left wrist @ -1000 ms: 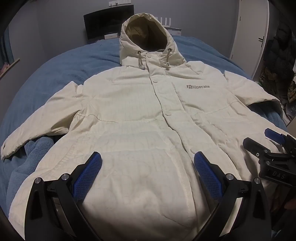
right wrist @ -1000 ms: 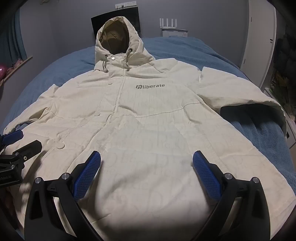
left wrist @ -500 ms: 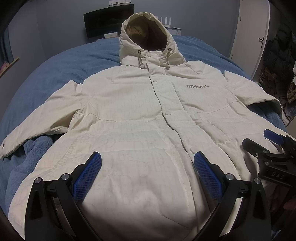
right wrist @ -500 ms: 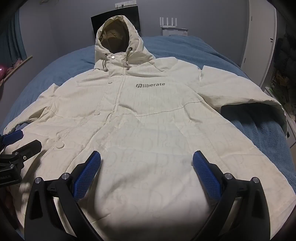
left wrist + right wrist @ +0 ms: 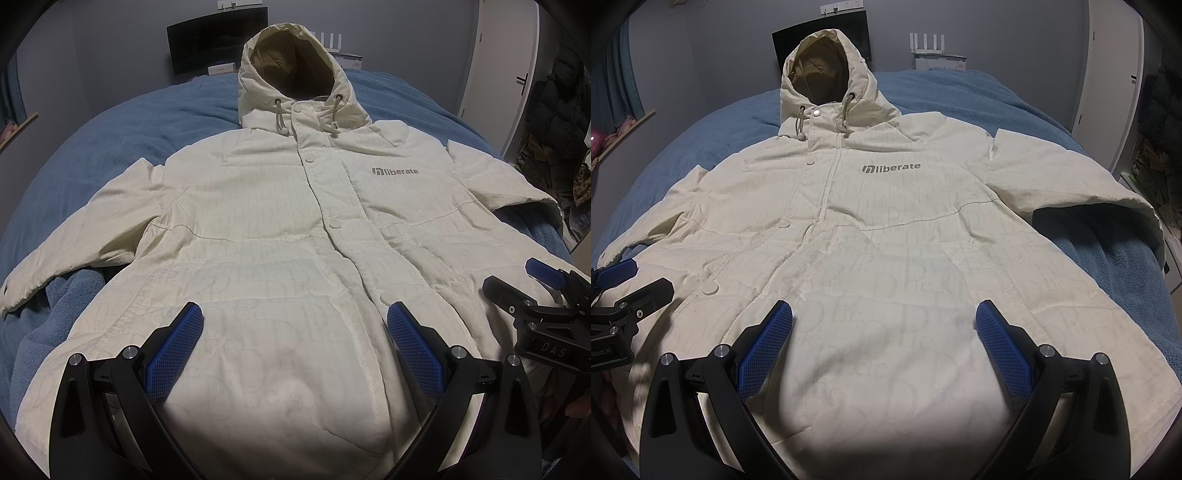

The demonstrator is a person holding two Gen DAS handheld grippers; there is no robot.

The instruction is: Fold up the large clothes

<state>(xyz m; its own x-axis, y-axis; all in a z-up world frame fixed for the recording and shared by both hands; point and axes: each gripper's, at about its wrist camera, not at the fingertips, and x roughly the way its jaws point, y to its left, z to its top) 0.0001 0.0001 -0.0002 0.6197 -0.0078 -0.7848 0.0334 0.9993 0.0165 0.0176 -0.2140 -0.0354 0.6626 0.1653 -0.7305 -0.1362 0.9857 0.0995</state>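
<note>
A large cream hooded jacket lies front up and spread flat on a blue bed, hood at the far end, both sleeves out to the sides; it also shows in the right wrist view. My left gripper is open and empty, hovering over the jacket's lower left part. My right gripper is open and empty over the lower right part. Each gripper shows at the edge of the other's view: the right gripper on the right, the left gripper on the left.
The blue bedspread surrounds the jacket. A dark monitor and a white router stand beyond the bed's far end. A white door and hanging dark clothes are at the right.
Both grippers have held nearly still over the hem. The views shifted only slightly; the jacket has not moved.
</note>
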